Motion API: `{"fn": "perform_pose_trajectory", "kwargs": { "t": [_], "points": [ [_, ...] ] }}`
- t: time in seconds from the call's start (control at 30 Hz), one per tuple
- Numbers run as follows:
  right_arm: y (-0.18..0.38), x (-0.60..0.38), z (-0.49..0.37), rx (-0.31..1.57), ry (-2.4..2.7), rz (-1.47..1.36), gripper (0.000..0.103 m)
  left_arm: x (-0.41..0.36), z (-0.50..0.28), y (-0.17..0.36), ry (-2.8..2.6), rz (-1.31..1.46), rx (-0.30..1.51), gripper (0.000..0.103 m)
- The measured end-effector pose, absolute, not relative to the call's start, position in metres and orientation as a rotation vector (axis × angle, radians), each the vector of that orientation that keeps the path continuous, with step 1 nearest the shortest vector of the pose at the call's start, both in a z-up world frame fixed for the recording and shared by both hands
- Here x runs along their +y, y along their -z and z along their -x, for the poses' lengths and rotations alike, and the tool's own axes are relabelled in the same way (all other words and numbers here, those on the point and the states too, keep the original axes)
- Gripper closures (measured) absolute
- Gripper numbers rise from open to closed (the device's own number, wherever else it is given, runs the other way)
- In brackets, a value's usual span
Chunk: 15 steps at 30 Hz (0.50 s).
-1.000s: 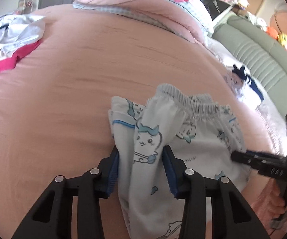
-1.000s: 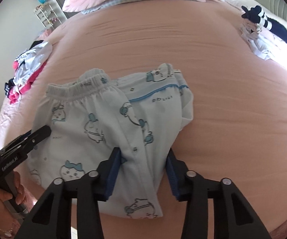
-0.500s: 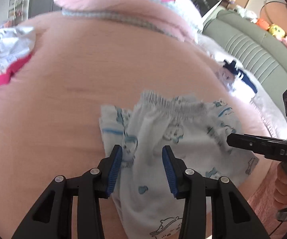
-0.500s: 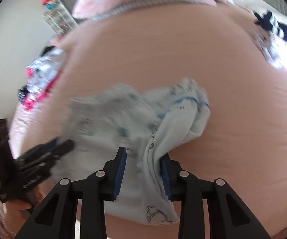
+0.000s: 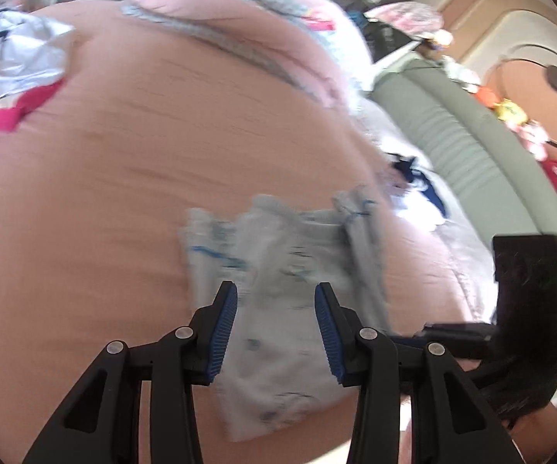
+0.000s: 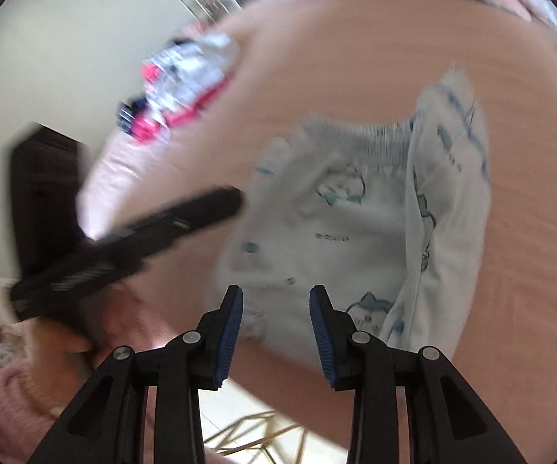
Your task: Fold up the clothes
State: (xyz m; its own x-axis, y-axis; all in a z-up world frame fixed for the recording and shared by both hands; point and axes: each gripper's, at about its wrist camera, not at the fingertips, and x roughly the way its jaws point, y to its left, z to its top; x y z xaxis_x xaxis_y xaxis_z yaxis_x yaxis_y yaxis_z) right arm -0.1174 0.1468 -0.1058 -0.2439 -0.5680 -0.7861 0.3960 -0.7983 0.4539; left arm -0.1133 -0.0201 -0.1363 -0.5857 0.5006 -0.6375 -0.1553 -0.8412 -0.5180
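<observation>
White shorts (image 5: 290,270) with a blue cartoon print lie on the pink bed (image 5: 123,193), waistband at the far side. In the right wrist view a long strip along the right side of the shorts (image 6: 336,232) is folded over. My left gripper (image 5: 278,309) hovers open over their near part, the cloth flat behind its fingers. My right gripper (image 6: 276,309) is over the near edge, jaws opening, nothing between the pads. The left gripper (image 6: 235,197) shows from the side by the cloth's left edge. Both views are blurred.
A white and pink clothes pile (image 5: 11,65) lies at the bed's far left. A pink quilt (image 5: 239,11) is at the far end, a dark blue and white garment (image 5: 421,185) at the right, beside a grey-green padded headboard (image 5: 471,147). The bed's near edge drops to the floor (image 6: 239,425).
The right gripper has let go of the fold it pinched and swung left. The left gripper has lifted, and the cloth no longer bunches between its pads. The shorts' side lies folded over.
</observation>
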Motion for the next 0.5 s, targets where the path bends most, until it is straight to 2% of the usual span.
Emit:
{"fn": "perform_pose_trajectory", "kwargs": {
  "t": [0.1,0.2,0.3,0.4,0.47,0.5],
  "points": [
    [0.08,0.173,0.108,-0.252,2.171,-1.322,0.06,0.001,0.109,0.129,-2.39,1.136,-0.515,0.065],
    [0.074,0.221,0.105,-0.351,2.365,-1.291,0.06,0.024,0.112,0.14,-2.335,1.195,-0.483,0.065],
    [0.097,0.262,0.125,-0.433,2.519,-1.429,0.06,0.039,0.113,0.152,-2.296,1.266,-0.428,0.065],
    [0.133,0.284,0.147,-0.626,2.365,-1.57,0.058,0.044,0.111,0.16,-2.287,1.316,-0.39,0.065],
    [0.152,0.285,0.151,-0.698,2.249,-1.635,0.051,0.04,0.11,0.159,-2.286,1.312,-0.399,0.065],
    [0.155,0.284,0.149,-0.681,2.232,-1.646,0.042,0.039,0.11,0.158,-2.288,1.313,-0.405,0.065]
  ]
}}
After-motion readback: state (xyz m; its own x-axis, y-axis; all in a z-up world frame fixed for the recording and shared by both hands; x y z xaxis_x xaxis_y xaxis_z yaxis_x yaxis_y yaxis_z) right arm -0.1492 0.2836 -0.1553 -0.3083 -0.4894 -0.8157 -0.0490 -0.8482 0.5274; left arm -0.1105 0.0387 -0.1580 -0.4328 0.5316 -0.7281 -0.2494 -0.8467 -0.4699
